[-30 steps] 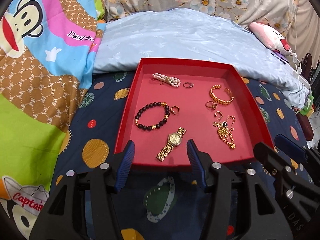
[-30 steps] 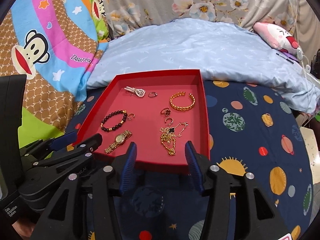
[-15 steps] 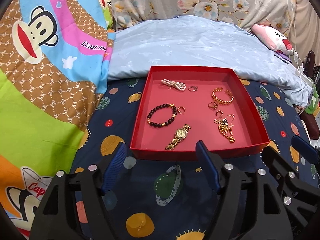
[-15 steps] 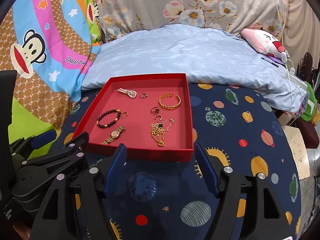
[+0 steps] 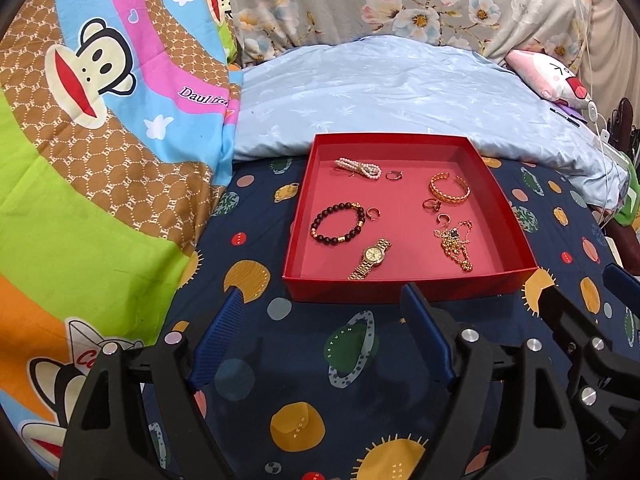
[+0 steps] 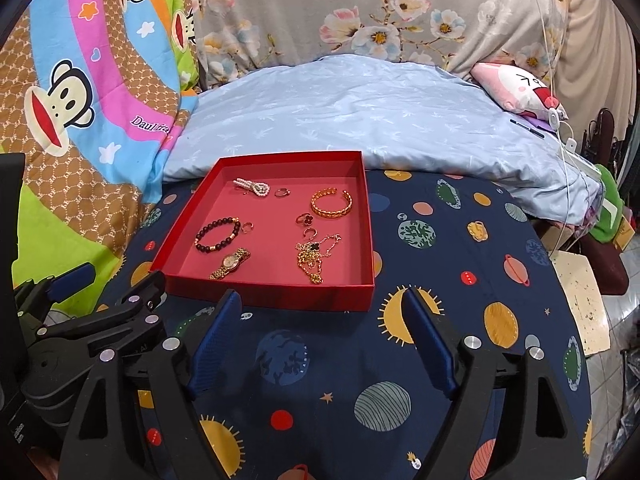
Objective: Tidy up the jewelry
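Left wrist view: our left claw (image 5: 322, 312) has its jaws spread wide, nothing between them, hovering over the planet-print bedsheet (image 5: 348, 364) just short of the red tray (image 5: 404, 290). Right claw (image 6: 322, 314) is likewise spread and empty, just short of the tray's (image 6: 280, 294) near-right corner; we see its tip at the left view's right edge too. All jewelry sits loose in the tray, none gripped. Far-left: pearl bracelet (image 5: 358, 168) with a small ring (image 5: 394, 175) beside it. Far-right: gold cuff bangle (image 5: 449, 189), flower ring (image 5: 431, 204) just in front of it. Left-middle: black bead bracelet (image 5: 338, 224), small gold ring (image 5: 373, 213) next to it. Near edge: gold watch (image 5: 370, 258) lying diagonal. Right: tangled gold necklace (image 5: 456, 244), an open ring (image 5: 443, 219) touching its top end. Behind the tray, a light blue quilt (image 5: 400, 96); to the left, a monkey-print blanket (image 5: 92, 120).
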`<action>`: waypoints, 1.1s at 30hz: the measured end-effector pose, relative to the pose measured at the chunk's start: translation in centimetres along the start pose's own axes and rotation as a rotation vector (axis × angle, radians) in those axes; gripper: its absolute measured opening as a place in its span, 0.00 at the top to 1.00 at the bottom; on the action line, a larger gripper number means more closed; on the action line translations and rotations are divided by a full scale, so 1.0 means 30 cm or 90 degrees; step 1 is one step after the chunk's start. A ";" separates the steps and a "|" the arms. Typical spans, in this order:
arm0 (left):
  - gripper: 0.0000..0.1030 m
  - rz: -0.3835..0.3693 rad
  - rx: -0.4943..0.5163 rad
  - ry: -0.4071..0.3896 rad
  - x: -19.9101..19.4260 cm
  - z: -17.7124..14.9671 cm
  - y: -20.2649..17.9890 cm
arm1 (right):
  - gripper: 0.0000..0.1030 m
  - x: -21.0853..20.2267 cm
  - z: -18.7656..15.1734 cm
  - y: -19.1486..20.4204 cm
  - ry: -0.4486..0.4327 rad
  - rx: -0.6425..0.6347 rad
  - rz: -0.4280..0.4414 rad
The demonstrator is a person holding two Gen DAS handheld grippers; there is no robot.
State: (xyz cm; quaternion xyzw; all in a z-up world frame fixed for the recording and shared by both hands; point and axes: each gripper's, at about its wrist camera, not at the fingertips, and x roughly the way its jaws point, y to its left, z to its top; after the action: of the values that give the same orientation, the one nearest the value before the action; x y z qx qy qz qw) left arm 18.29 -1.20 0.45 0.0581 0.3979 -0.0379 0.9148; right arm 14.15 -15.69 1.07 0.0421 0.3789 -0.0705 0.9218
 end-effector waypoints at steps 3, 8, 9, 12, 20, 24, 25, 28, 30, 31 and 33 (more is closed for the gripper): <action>0.24 0.002 0.000 -0.003 -0.016 -0.003 0.002 | 0.22 -0.015 -0.004 0.002 -0.003 0.000 -0.002; 0.24 0.004 0.002 -0.010 -0.040 -0.006 0.003 | 0.22 -0.041 -0.008 0.003 -0.009 0.001 -0.006; 0.24 0.004 0.001 -0.011 -0.044 -0.007 0.004 | 0.22 -0.046 -0.008 0.003 -0.010 0.001 -0.006; 0.24 0.005 0.000 -0.013 -0.053 -0.008 0.004 | 0.22 -0.058 -0.012 0.003 -0.013 0.001 -0.007; 0.24 0.008 0.000 -0.018 -0.073 -0.011 -0.001 | 0.22 -0.077 -0.013 0.002 -0.018 0.003 -0.009; 0.24 0.009 0.001 -0.020 -0.077 -0.011 -0.003 | 0.22 -0.079 -0.013 0.001 -0.018 0.004 -0.008; 0.24 0.009 0.001 -0.020 -0.078 -0.010 -0.003 | 0.22 -0.078 -0.014 0.001 -0.018 0.003 -0.009; 0.24 0.009 0.000 -0.020 -0.079 -0.010 -0.002 | 0.22 -0.084 -0.012 -0.004 -0.019 0.004 -0.009; 0.24 0.010 0.000 -0.021 -0.082 -0.011 -0.004 | 0.22 -0.087 -0.011 -0.007 -0.019 0.005 -0.009; 0.24 0.011 0.000 -0.021 -0.083 -0.011 -0.004 | 0.22 -0.087 -0.011 -0.007 -0.020 0.005 -0.009; 0.24 0.012 0.000 -0.022 -0.087 -0.010 -0.005 | 0.22 -0.088 -0.010 -0.008 -0.020 0.004 -0.010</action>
State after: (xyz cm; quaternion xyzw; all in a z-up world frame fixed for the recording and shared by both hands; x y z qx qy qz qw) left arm 16.27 -1.24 2.15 0.0611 0.3815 -0.0305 0.9218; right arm 12.03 -15.62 2.71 0.0412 0.3644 -0.0794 0.9269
